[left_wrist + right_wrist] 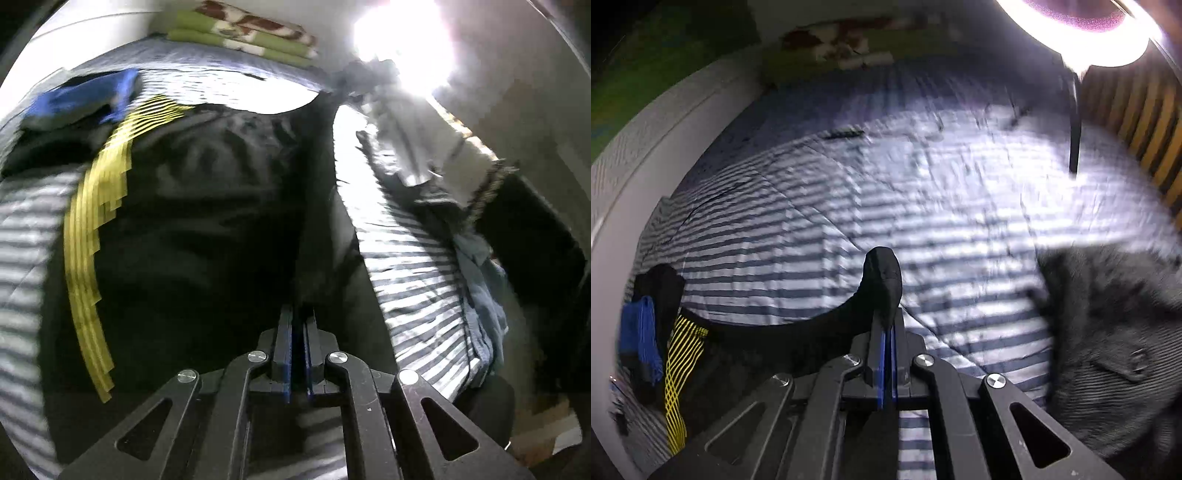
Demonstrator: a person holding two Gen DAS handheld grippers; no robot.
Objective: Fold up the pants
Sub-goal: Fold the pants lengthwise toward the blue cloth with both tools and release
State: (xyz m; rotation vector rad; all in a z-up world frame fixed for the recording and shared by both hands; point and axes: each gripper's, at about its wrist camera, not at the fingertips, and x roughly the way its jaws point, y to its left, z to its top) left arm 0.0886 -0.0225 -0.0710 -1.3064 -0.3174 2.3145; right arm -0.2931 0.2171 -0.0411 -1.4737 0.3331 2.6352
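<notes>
The left gripper [298,314] pinches a fold of the black pants [207,206], jaws nearly together. The right gripper [886,321] clamps another bunched edge. Smooth dark cloth with a yellow stripe [92,229] drapes over the striped, wrinkled bedsheet [849,221].

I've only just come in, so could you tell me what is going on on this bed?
A person is folding black pants with a yellow side stripe on a striped bedsheet, a gripper in each hand. The left gripper is shut on black fabric at one spot. The right gripper is shut on another edge of the pants, with a bit of cloth sticking up past its tips. Both views are motion-blurred. A grey garment lies beside them, and a folded blanket sits at the bed's far end.
</notes>
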